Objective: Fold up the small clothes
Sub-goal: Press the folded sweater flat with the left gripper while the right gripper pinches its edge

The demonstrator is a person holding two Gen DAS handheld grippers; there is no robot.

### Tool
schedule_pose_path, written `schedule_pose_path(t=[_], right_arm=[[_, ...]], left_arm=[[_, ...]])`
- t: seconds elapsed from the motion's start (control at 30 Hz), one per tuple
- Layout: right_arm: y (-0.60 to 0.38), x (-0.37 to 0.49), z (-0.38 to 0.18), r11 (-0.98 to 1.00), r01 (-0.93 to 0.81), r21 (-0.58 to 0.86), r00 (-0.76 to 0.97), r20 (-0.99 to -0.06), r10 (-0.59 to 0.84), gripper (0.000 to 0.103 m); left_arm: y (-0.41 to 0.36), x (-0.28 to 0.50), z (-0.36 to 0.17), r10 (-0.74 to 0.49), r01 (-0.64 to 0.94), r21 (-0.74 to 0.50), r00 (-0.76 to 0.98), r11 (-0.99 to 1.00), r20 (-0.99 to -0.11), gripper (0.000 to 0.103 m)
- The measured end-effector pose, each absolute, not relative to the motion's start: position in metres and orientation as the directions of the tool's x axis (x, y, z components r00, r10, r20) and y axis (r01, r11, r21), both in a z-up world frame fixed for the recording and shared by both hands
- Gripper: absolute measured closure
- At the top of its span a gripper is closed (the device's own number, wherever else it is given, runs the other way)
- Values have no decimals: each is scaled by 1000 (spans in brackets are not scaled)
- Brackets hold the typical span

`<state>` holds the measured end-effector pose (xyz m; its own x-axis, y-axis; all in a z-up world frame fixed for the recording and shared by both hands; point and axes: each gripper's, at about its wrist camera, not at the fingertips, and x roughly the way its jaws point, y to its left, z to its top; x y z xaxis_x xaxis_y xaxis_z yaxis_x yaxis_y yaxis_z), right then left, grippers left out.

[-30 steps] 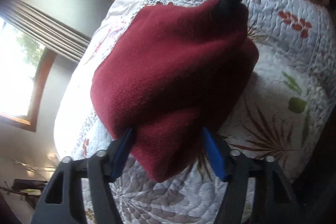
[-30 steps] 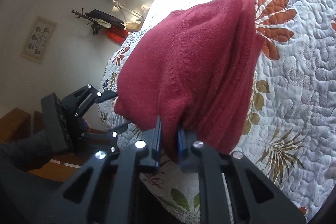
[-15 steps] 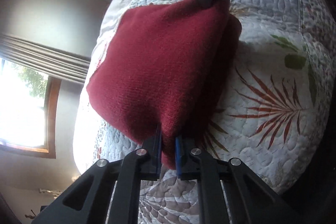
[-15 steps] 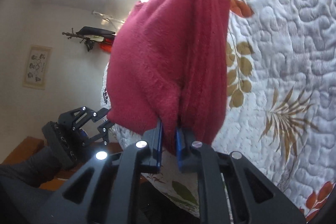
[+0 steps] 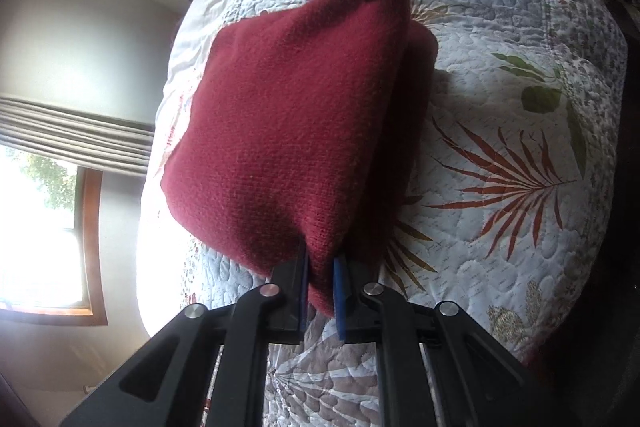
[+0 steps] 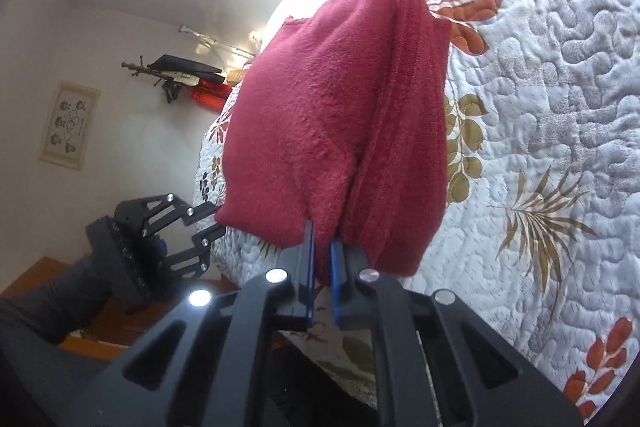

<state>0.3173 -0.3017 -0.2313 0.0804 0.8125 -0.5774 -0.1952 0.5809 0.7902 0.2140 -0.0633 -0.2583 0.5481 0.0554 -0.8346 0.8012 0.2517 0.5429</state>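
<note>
Since a second ago the left gripper (image 5: 320, 281) has closed; both grippers' jaws now pinch the red garment (image 5: 288, 131).

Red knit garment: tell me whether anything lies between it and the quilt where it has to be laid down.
Nothing visible does. The red knit garment hangs doubled over, pinched at two corners by the left gripper and the right gripper. The leaf-patterned quilt around it shows no other objects; the patch directly behind the cloth is hidden.
</note>
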Motion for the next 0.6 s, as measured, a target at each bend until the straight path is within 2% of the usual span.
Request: schedule_pose_path(t=[0.2, 0.27, 0.3, 0.33, 0.37, 0.4, 0.43, 0.5, 0.6], right_arm=[[-295, 322, -278, 633, -106, 767, 40, -633, 773, 97], [-292, 322, -271, 618, -122, 777, 16, -621, 783, 92], [-293, 324, -267, 616, -125, 778, 14, -619, 785, 86], [-298, 325, -261, 608, -125, 784, 14, -611, 792, 71], [-305, 328, -255, 602, -122, 789, 27, -604, 797, 62], [-314, 332, -245, 601, -122, 790, 66, -597, 799, 55], [-323, 340, -233, 589, -124, 799, 107, -579, 808, 55], [-335, 356, -221, 581, -115, 806, 169, -561, 810, 55], [-338, 391, -215, 604, -90, 792, 238, -572, 785, 55]], left_arm=[[-65, 213, -277, 71, 832, 502, 500, 237, -863, 94], [-65, 215, -273, 58, 836, 493, 495, 241, -867, 94], [-63, 215, -268, 45, 837, 487, 492, 252, -869, 91], [-62, 216, -263, 25, 844, 463, 475, 271, -880, 84], [-59, 216, -254, 6, 852, 434, 452, 292, -892, 79], [-55, 214, -242, -23, 860, 402, 431, 315, -902, 67], [-53, 212, -230, -53, 862, 378, 419, 338, -907, 59], [-52, 208, -209, -120, 862, 326, 399, 388, -909, 51], [-60, 211, -189, -200, 849, 298, 414, 437, -888, 50]])
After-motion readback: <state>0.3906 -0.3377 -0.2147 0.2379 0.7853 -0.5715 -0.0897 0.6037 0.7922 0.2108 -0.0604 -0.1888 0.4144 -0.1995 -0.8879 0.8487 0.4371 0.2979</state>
